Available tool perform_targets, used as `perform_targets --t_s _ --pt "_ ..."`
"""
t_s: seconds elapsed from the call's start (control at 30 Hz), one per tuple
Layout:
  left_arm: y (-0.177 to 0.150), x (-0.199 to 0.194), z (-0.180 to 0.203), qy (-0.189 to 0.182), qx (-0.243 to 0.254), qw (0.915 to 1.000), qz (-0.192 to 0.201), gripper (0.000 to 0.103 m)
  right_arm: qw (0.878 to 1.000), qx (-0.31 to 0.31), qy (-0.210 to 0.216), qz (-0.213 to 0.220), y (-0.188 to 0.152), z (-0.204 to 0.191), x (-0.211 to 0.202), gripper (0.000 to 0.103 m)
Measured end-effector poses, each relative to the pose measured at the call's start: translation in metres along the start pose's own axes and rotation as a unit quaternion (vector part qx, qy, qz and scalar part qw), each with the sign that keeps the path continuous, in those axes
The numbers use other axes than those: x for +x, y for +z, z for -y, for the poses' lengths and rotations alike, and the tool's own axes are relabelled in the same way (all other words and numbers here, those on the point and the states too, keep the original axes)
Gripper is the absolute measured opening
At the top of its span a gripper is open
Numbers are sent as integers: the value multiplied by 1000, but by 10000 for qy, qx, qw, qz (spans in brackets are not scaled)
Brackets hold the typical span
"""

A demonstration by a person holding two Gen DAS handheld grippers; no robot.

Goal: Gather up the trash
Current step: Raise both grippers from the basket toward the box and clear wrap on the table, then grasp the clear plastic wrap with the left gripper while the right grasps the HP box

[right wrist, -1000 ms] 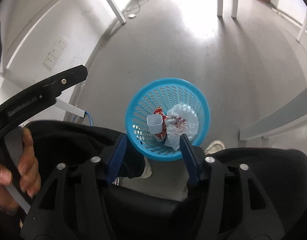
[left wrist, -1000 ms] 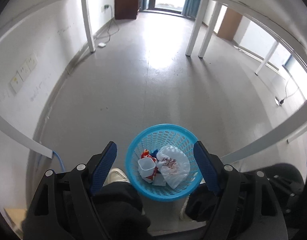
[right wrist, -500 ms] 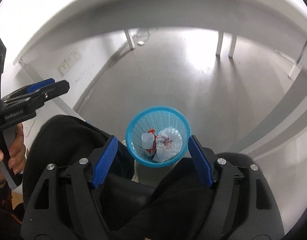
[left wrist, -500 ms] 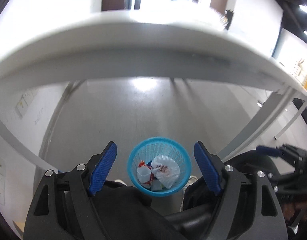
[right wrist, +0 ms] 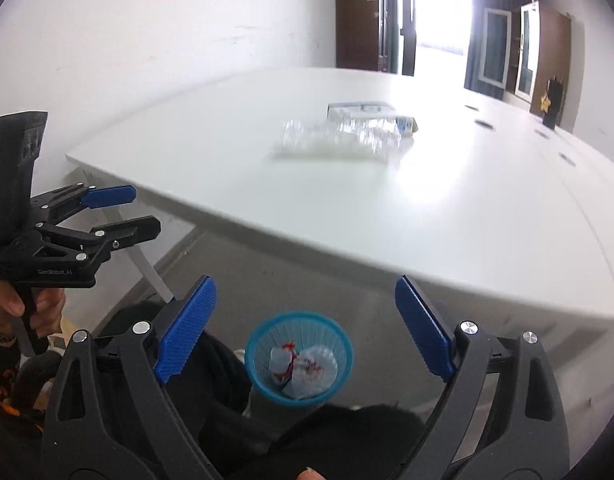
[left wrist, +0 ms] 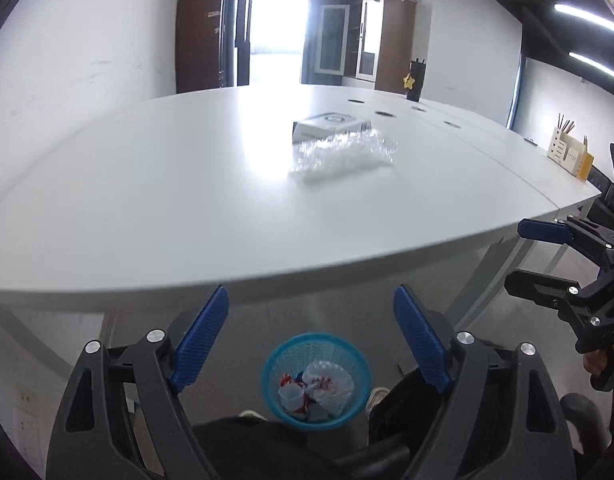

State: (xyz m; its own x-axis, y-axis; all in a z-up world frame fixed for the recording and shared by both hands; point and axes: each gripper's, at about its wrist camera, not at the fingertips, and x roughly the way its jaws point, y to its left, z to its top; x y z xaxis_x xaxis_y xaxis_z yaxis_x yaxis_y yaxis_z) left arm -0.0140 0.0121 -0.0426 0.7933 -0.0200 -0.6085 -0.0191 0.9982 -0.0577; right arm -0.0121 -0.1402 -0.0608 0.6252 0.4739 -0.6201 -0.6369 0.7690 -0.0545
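Left hand-held gripper (left wrist: 310, 320) and right hand-held gripper (right wrist: 305, 322): both released, jaws just opened wider, nothing between them. Raised above the worktop (left wrist: 147, 184) edge, probably to reach the next item. Blue basket (left wrist: 267, 364) on the floor below, placed near for dropping, already containing a cup and wrappers. Crumpled clear plastic (left wrist: 343, 154) remaining mid-worktop, touching a white box (left wrist: 331, 124). White worktop, otherwise bare nearby; cabinets and bright doorway behind.
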Motion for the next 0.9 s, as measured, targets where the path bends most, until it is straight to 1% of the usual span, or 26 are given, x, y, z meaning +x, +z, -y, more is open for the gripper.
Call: perform_targets --t_s 0.07,0.1,0.23,0.3,0.5,0.6,0.73,0.8,0.9 --pt "10 3 0 8 93 10000 -3 86 9999 -17 -122 36 12 4 0 87" --pt "16 6 0 21 158 9999 -4 86 9998 -33 -171 57 18 6 1 89" --pt "34 14 6 5 415 9991 -14 88 9997 -124 -159 114 40 15 8 95" --pt "45 20 10 3 550 9985 -46 89 9996 -242 -129 101 54 23 9 95" --pt "74 39 6 -305 713 9969 -152 94 9977 -679 38 69 90 42 14 95" --pt "88 51 2 -429 773 9958 -239 95 9960 -878 142 -16 117 55 23 95" --pt "102 71 1 -456 873 9943 -402 95 9897 -1407 208 -154 148 60 42 95" --pt "106 80 1 -486 938 9930 -520 95 9845 -1717 262 -225 163 59 53 95" --pt "115 92 2 -614 1015 9903 -718 95 9766 -1988 674 -469 178 57 70 95"
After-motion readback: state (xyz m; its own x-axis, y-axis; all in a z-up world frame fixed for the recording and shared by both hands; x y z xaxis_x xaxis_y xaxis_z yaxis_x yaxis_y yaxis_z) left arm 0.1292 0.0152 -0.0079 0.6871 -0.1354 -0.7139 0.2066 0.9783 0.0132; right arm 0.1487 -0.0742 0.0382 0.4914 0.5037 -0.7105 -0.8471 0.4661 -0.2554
